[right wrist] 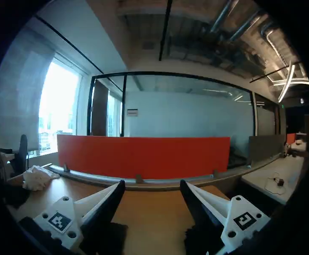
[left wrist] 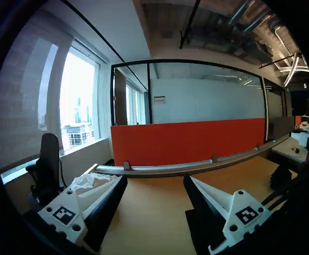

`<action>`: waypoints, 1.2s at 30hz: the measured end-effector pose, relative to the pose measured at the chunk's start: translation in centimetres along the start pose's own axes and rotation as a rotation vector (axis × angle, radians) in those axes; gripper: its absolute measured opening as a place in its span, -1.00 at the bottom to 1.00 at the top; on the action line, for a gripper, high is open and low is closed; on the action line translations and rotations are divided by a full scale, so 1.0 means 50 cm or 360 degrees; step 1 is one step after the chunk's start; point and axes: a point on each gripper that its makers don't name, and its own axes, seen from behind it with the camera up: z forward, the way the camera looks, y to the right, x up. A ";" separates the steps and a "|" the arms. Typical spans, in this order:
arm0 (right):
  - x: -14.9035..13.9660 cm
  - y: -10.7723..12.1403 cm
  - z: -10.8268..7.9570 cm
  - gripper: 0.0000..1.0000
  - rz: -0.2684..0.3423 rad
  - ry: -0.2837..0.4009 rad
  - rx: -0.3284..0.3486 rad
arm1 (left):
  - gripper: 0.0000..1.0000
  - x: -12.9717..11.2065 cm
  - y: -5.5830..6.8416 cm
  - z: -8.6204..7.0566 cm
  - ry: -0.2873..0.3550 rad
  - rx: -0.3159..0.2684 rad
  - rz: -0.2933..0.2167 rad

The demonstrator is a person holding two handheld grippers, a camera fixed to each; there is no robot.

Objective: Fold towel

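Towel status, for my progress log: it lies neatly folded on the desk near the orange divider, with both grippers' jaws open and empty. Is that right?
Not quite: the towel lies crumpled, not neatly folded, on the desk near the orange divider, as the right gripper view shows. The jaws of the left gripper and right gripper are open and empty.

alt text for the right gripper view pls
The right gripper is open above a wooden desk, its fingers apart and holding nothing. A crumpled white towel lies on the desk at the view's left side, apart from the gripper. An orange divider runs along the desk's far edge.
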 end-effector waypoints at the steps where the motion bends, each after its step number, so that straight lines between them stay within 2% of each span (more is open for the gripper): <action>1: 0.001 -0.004 -0.001 1.00 -0.0007 -0.0007 0.0013 | 0.96 0.000 0.003 -0.001 -0.0012 -0.0016 0.0005; 12: 0.006 -0.073 -0.019 1.00 -0.0127 -0.0104 0.0259 | 0.96 0.000 0.059 -0.007 -0.0129 -0.0255 0.0079; 18: 0.008 -0.094 -0.021 1.00 -0.0167 -0.0138 0.0355 | 0.96 -0.007 0.077 -0.012 -0.0165 -0.0334 0.0099; 27: -0.068 -0.144 -0.035 1.00 -0.0260 -0.0312 0.0552 | 0.96 -0.075 0.122 -0.024 -0.0295 -0.0492 0.0183; 36: -0.136 -0.181 -0.050 1.00 -0.0307 -0.0437 0.0665 | 0.96 -0.140 0.148 -0.030 -0.0389 -0.0570 0.0241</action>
